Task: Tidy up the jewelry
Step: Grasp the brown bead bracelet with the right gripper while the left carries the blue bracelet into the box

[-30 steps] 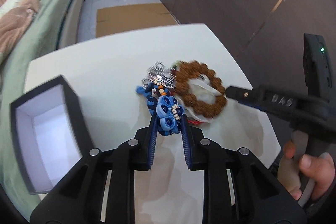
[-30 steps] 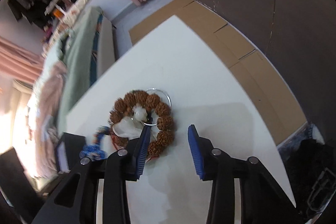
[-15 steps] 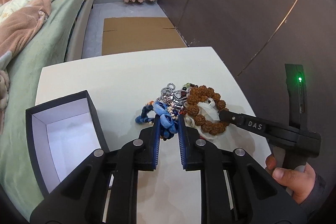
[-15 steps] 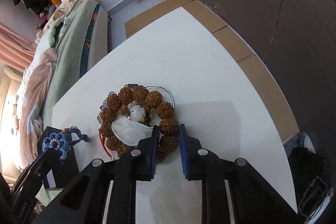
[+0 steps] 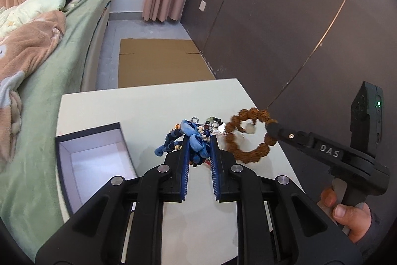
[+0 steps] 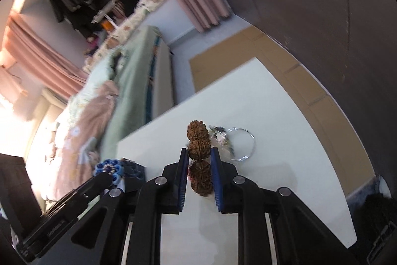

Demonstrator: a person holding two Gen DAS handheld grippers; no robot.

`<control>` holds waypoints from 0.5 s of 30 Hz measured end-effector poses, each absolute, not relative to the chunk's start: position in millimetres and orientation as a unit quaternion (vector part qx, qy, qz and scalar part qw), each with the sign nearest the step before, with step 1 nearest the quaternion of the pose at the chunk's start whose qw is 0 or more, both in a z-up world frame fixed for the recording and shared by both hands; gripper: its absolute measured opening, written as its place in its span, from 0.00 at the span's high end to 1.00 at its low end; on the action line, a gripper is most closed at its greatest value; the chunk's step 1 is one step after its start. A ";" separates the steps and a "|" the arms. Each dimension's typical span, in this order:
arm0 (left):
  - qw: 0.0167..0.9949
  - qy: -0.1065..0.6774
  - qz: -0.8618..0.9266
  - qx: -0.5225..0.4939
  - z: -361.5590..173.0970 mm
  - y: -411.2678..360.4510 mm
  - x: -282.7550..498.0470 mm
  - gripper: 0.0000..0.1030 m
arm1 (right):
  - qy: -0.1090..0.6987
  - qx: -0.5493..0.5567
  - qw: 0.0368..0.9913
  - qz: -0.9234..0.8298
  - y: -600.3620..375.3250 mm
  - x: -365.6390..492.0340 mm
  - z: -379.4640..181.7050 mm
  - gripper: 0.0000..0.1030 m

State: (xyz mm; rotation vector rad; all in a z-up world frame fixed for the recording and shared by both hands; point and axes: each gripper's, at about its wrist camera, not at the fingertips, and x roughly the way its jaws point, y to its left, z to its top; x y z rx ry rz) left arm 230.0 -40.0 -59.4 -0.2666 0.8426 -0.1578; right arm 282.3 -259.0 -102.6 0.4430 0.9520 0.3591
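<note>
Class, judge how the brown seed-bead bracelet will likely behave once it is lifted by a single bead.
The brown seed-bead bracelet, pinched by the right tongs, hangs as an open loop, so it is probably loosely strung and apt to swing. Its blur suggests it sways. The knobbly beads likely resist slipping.

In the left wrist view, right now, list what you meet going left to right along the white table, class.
Open box → blue beaded bracelet clamped in the left gripper → brown seed-bead bracelet held up by the right gripper → hand on that gripper's handle.

Brown bead bracelet (image 5: 249,134) and blue bracelet (image 5: 196,140) now off the table (image 5: 148,106).
</note>
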 end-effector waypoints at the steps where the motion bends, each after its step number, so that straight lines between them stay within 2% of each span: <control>1: 0.902 0.405 -0.073 -0.131 -57.6 -36.2 228.1 0.84 | 0.450 0.216 0.849 0.175 -259.6 282.5 -101.3 0.83; 15: 0.905 0.393 -0.031 -0.160 -55.4 26.7 212.5 0.84 | 0.377 0.247 0.852 0.265 -229.9 257.7 -62.6 0.83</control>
